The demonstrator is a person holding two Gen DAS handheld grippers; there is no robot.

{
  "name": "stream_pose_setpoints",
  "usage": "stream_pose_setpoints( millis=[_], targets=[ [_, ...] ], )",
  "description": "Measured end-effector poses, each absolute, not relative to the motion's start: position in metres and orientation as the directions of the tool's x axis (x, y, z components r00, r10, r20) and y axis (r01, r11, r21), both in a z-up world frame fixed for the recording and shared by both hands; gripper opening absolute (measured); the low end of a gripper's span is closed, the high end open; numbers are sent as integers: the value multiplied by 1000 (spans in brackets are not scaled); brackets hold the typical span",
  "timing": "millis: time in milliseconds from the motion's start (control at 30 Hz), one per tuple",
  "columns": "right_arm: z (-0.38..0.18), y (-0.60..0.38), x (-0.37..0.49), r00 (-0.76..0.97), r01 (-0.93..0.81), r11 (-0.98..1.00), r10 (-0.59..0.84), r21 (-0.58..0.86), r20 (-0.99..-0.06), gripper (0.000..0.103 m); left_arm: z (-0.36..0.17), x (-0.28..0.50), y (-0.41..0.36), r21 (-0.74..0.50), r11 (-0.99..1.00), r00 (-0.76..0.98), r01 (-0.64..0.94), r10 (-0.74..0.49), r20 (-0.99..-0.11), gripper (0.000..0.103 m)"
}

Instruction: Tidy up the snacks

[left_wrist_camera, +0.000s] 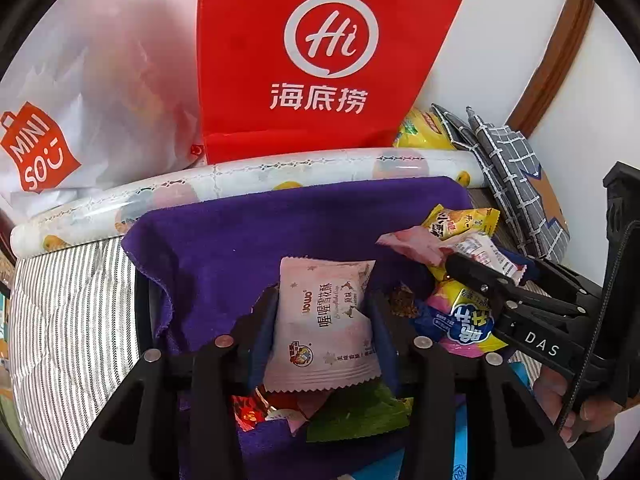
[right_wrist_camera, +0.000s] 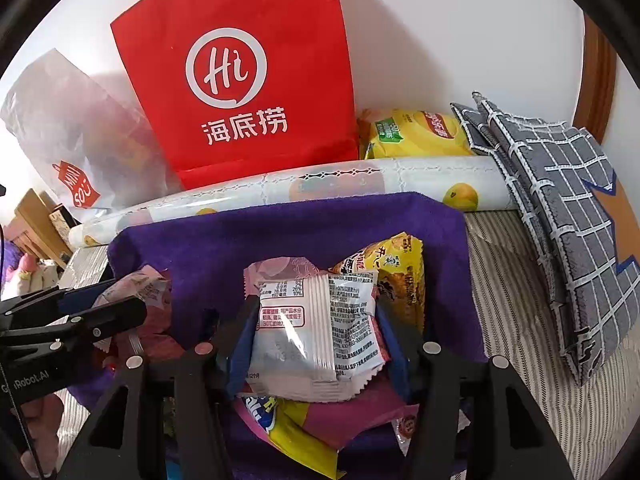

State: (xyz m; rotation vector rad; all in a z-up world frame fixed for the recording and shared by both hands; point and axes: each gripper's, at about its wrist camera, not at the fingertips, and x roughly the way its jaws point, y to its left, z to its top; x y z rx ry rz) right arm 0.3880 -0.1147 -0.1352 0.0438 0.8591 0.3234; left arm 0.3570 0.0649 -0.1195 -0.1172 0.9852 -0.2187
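Here, pink snack packet [left_wrist_camera: 324, 320] between left tongs [left_wrist_camera: 324, 312], over purple cloth [left_wrist_camera: 240, 232]

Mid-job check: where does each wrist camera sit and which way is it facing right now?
Left wrist: on the left hand-held gripper, angled down along its fingers at a pink snack packet between them, over the purple towel; the right hand-held gripper and a hand show at right.
Right wrist: on the right hand-held gripper, angled down at a white-backed packet between its fingers; the left hand-held gripper shows at left.
Shared: red paper bag, patterned roll, towel, grey checked cloth.
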Motion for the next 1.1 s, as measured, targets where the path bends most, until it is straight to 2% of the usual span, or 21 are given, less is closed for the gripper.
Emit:
stream_pose_setpoints(
  millis=[67, 133, 267, 367, 667, 833, 933, 1100],
  targets=[
    [-135, -115, 388, 605, -263, 949, 301, 172, -737, 57, -116, 355, 64, -190, 973, 538, 129, -230, -811, 47],
    [-133, -115, 387, 611, -261, 950, 299, 170, -733, 63, -111, 353, 64, -181, 975, 551, 126, -221, -805, 51],
    [-125, -117, 382, 644, -243, 956, 287, 166, -710, 71, -95, 348, 66, -151, 980, 579, 128, -197, -791, 72],
    [-116, -120, 373, 670, -224, 963, 262, 147, -695, 74, -83, 344, 67, -129, 983, 607, 133, -184, -774, 79],
    [-81, -126, 329, 685, -205, 973, 222, 109, -694, 74, -61, 325, 62, -146, 980, 620, 132, -197, -760, 80],
    [-58, -137, 292, 708, -160, 985, 161, 66, -687, 74, -46, 289, 59, -181, 979, 642, 98, -201, -740, 82],
    [-45, -146, 266, 726, -148, 987, 156, 69, -669, 74, -37, 259, 49, -161, 982, 651, 104, -189, -735, 87],
    [-24, -156, 220, 733, -178, 977, 209, 115, -648, 74, -19, 208, 31, -107, 987, 674, 118, -158, -722, 87]
  ],
)
